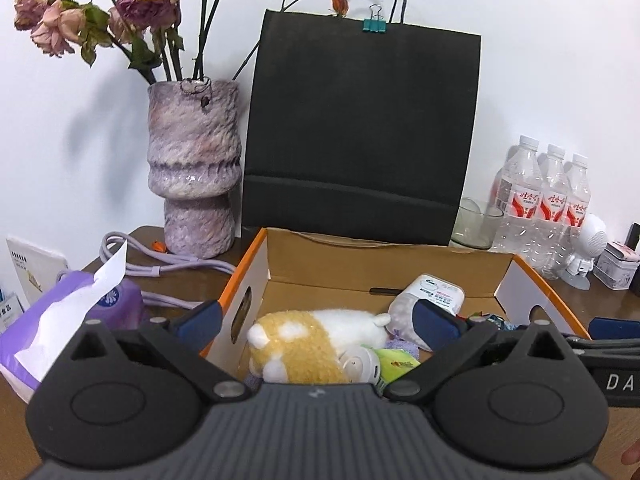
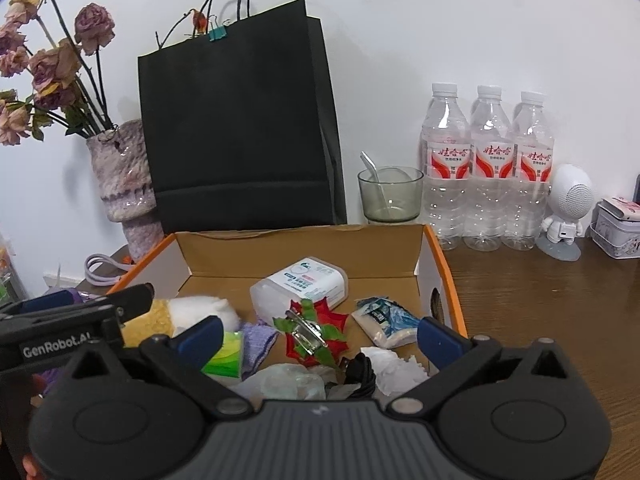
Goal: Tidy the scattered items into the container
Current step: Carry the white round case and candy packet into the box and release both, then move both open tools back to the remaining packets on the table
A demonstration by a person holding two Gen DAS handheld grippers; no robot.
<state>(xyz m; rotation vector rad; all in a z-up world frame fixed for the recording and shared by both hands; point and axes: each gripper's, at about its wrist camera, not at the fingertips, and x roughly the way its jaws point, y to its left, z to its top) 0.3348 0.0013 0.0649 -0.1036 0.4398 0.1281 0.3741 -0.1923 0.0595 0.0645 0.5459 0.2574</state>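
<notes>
On the left a purple tissue pack (image 1: 60,316) lies on the wooden table (image 2: 540,304), outside the box. Next to it the left gripper (image 1: 316,322) hovers over the near left side of the cardboard box (image 1: 384,264), its fingers spread wide and holding nothing. Inside the box lie a yellow and white plush toy (image 1: 308,340), a white plastic container (image 2: 304,284), a red and green flower decoration (image 2: 316,332) and a small blue and white packet (image 2: 386,320). The right gripper (image 2: 320,336) hangs above the near side of the box, also spread apart and empty. Three water bottles (image 2: 486,168) stand at the right.
</notes>
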